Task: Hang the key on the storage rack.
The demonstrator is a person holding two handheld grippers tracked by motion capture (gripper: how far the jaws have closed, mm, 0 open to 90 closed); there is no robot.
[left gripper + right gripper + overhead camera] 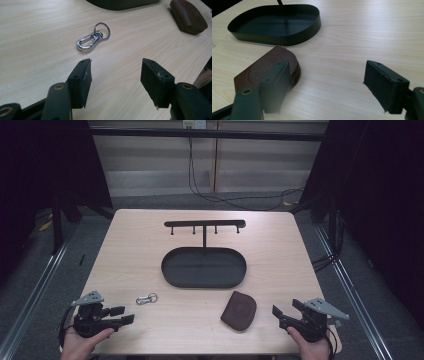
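Note:
A silver carabiner with a key ring (146, 298) (92, 37) lies on the wooden table near the front left. My left gripper (122, 315) (115, 80) rests just behind it, open, with bare table between its jaws. A brown leather pouch (239, 310) (265, 68) (188, 15) lies front right of centre. My right gripper (285, 309) (325, 86) sits to the right of the pouch, open and holding nothing; in the right gripper view its left jaw overlaps the pouch's edge.
A black oval tray (172, 276) (287, 38) sits mid-table, with a thin post rising behind it to a black hook bar (205, 224). Cables run across the floor beyond the table's far edge. A person's hands hold both grippers at the front edge.

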